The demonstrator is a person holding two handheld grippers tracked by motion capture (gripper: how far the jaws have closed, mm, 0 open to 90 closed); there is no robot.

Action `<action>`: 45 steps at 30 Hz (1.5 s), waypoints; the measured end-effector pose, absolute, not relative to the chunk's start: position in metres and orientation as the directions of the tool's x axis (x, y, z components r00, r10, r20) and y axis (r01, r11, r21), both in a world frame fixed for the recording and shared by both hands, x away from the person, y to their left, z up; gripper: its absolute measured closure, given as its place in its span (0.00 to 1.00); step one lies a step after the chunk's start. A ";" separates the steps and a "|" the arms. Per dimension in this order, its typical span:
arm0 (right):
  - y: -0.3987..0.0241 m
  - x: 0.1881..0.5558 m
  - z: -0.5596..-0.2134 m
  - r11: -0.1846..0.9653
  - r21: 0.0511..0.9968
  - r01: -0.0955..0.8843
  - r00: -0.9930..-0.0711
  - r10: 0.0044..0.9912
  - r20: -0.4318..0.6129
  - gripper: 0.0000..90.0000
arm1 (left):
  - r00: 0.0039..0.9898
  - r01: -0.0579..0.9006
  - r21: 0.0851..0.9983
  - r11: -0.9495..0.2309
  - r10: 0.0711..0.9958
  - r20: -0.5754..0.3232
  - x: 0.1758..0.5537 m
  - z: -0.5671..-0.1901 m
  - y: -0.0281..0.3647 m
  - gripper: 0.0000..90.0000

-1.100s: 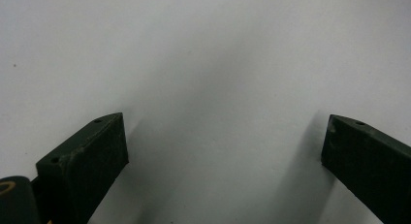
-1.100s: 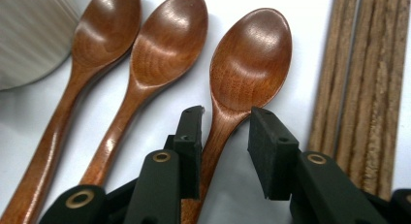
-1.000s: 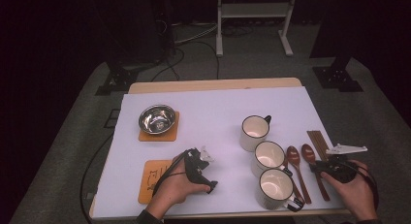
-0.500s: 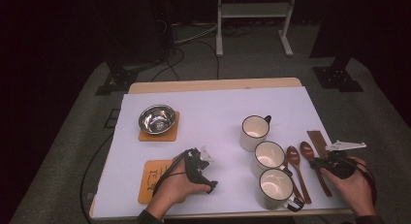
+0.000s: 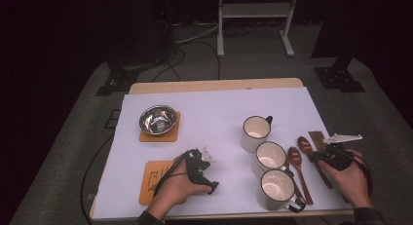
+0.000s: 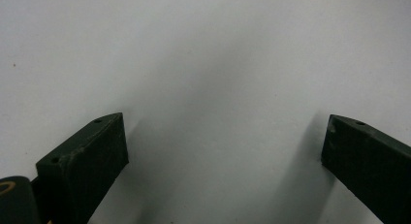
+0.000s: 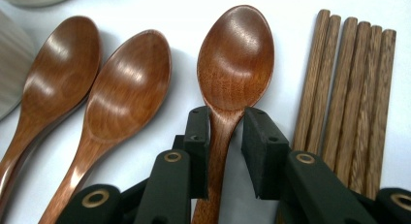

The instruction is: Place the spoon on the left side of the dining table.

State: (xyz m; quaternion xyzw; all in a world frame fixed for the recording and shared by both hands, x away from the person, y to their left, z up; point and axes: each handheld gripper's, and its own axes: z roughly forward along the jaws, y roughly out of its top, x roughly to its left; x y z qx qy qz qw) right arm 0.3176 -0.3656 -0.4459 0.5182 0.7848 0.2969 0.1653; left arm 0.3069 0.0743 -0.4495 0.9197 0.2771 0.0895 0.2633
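Closing tongs (image 7: pixel 225 136) around spoon (image 7: pixel 232 69)

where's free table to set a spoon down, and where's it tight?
Free: the far strip of the table beyond the steel bowl and the mugs; also the middle, between bowl and mugs, ahead of the left gripper. Tight: the right side, where mugs, spoons, chopsticks and the right gripper crowd together.

3 mugs (image 5: pixel 256 132), 3 wooden spoons (image 7: pixel 232 64), 5 chopsticks (image 7: pixel 358 88), 2 coasters (image 5: pixel 155 178), 1 bowl (image 5: pixel 158 119).
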 end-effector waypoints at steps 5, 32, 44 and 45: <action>-0.364 0.329 -0.446 0.285 0.635 0.718 -0.405 0.913 0.048 0.80 | 0.831 0.463 0.532 -0.709 0.556 0.018 0.307 -0.449 0.074 0.01; -0.346 0.395 -0.446 0.292 0.635 0.715 -0.417 0.907 0.053 0.80 | 0.833 0.461 0.525 -0.716 0.552 0.021 0.308 -0.449 0.074 0.01; -0.344 0.399 -0.437 0.319 0.612 0.723 -0.422 0.906 0.027 0.73 | 0.832 0.463 0.527 -0.713 0.554 0.019 0.307 -0.449 0.074 0.01; -0.344 0.397 -0.436 0.322 0.609 0.725 -0.422 0.906 0.024 0.73 | 0.832 0.463 0.527 -0.713 0.554 0.018 0.307 -0.449 0.074 0.01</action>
